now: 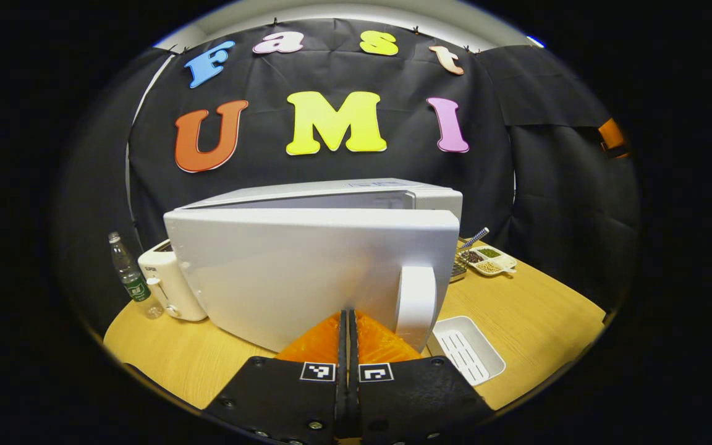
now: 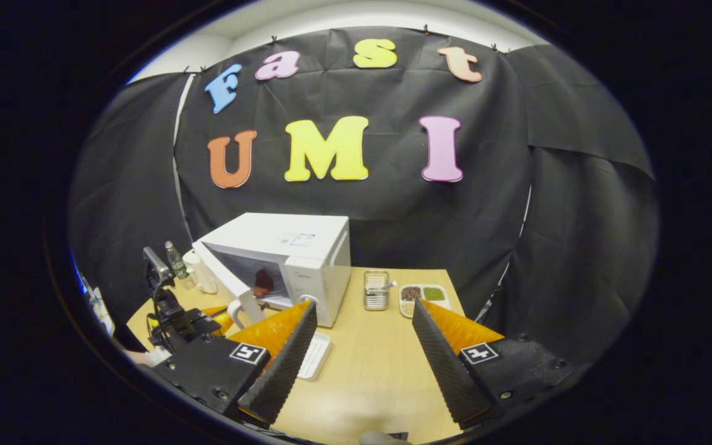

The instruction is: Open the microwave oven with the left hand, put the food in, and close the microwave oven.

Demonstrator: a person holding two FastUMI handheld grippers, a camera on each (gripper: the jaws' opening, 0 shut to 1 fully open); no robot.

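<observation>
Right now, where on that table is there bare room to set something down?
The widest bare wood is in front of the metal rack and compartment dish, right of the white tray. Left of that it's crowded: microwave, its open door, toaster, bottle.

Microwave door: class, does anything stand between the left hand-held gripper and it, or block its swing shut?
Nothing visible does. The left hand-held gripper is shut, right at the door beside its handle; food sits inside the microwave.
</observation>
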